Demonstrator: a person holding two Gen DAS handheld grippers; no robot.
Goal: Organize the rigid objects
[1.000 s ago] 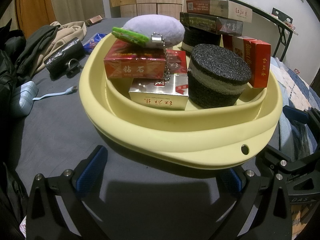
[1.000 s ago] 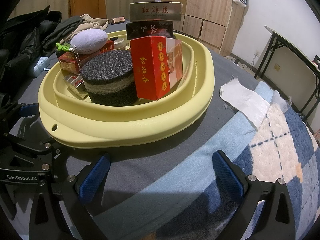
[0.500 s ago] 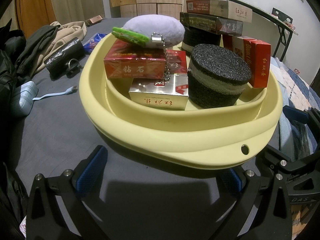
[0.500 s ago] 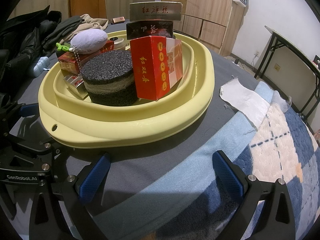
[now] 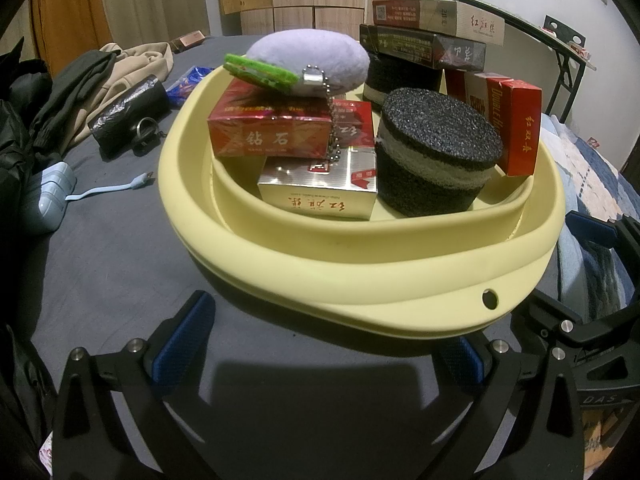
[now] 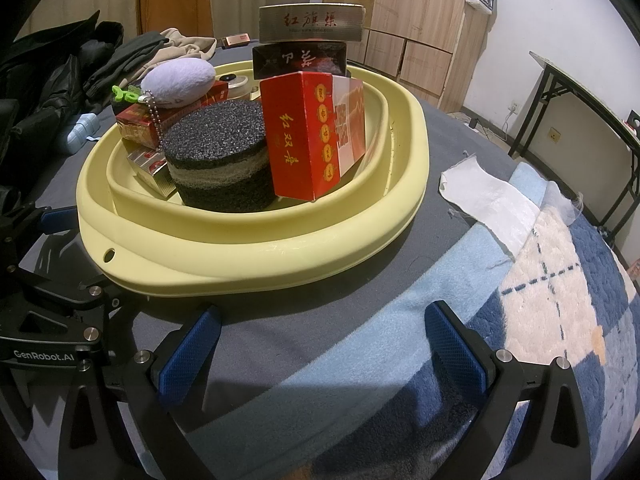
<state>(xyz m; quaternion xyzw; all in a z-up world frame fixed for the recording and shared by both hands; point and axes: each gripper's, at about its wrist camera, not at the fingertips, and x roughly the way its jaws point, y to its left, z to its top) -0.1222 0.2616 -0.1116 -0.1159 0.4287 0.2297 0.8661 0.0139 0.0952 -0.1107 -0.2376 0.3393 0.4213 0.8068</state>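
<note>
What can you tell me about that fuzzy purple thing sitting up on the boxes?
The purple plush toy is an oval, soft-looking lump with a green tab and a metal clasp on one end. A ball chain hangs from the clasp down over the box fronts. It lies on its side on a red box, stacked on a silver box, inside the yellow basin. Neither tool touches it.

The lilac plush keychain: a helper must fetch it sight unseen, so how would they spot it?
Find the pale yellow basin on the grey bedcover. On its left side, red box sits on silver box. The lilac plush keychain tops them: the only soft thing, with a ball chain.
</note>
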